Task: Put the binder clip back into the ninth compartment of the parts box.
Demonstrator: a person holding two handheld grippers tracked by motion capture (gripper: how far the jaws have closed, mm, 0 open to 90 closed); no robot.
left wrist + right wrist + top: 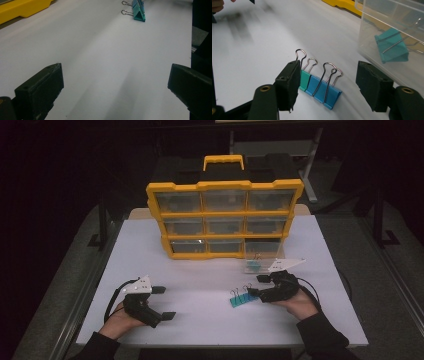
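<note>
White counter [200, 285], dark room, yellow organizer [225, 217] at back. Clips [322, 87] in row on counter, just in front of clear drawer [392, 27]. Right tool [329, 85] released, jaws straddling clips, not yet pressing. Left tool [162, 302] released, idle. Risk: jaw catches wire loops, clips scatter; several clips grabbed together.

Yellow drawer organiser [225, 217] standing beyond my right gripper [256, 286], black carry handle section behind it, white desk [200, 285] spread under my grippers, dark floor all around
</note>
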